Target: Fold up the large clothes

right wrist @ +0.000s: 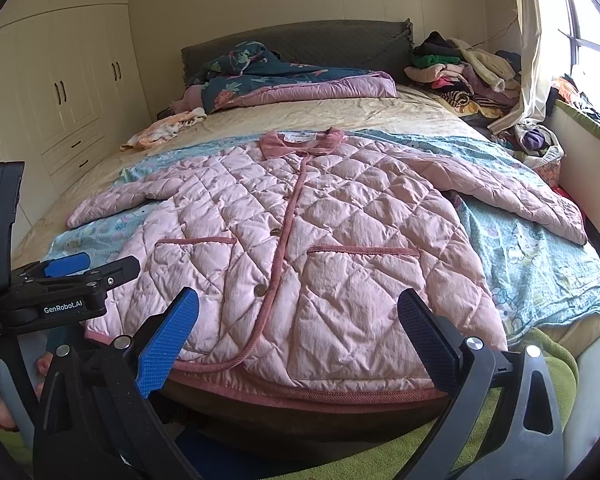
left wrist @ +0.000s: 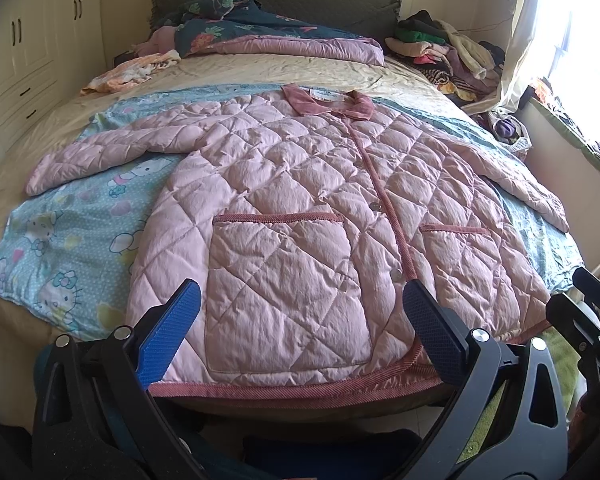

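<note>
Cartoon-print blue sheet [left wrist: 72,240] spread across bed [left wrist: 228,72]; floral quilt [right wrist: 276,76] bunched by green headboard [right wrist: 340,40]; clothes heap [right wrist: 468,68] near window; white wardrobe [right wrist: 60,92] left

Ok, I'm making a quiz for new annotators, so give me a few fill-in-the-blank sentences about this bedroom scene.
1. The quilted jacket spread flat on the bed is ____ in colour.
2. Both the left tongs and the right tongs are ____, holding nothing.
3. The jacket lies on a blue sheet printed with cartoon ____.
4. The jacket's front is fastened with ____.

Missing words: pink; open; cats; buttons
</note>
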A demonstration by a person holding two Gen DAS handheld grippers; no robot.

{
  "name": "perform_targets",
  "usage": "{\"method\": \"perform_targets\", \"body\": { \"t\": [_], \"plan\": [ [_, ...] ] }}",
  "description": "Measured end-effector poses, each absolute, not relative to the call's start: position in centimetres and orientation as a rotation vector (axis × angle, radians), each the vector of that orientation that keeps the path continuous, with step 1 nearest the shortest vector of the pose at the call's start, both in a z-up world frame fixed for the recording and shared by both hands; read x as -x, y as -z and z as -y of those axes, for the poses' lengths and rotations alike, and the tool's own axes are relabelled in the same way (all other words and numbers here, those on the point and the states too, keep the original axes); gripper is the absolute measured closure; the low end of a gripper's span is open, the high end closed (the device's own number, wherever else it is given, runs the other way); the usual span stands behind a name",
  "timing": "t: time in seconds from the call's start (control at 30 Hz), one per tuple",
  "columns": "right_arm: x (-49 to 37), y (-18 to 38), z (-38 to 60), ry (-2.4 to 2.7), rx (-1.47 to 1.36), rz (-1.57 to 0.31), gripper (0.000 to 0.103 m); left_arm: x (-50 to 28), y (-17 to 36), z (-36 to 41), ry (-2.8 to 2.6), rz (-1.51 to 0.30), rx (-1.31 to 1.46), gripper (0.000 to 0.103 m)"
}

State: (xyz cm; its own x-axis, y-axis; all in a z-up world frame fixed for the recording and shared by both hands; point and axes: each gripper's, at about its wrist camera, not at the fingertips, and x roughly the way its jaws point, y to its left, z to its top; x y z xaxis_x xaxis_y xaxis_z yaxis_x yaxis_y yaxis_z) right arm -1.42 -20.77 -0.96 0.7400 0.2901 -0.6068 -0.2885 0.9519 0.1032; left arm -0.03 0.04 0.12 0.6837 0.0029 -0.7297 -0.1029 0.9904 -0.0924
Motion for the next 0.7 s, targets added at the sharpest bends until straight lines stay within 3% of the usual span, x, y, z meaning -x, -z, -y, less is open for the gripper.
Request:
{"method": "perform_targets", "body": {
  "t": [0.7],
  "plan": [
    [1.5,0.93,20.63,-0.322,-0.005,-0.664,0.004,-0.01,-0.01,0.0,-0.062,-0.818,0.13,0.008]
  ]
}}
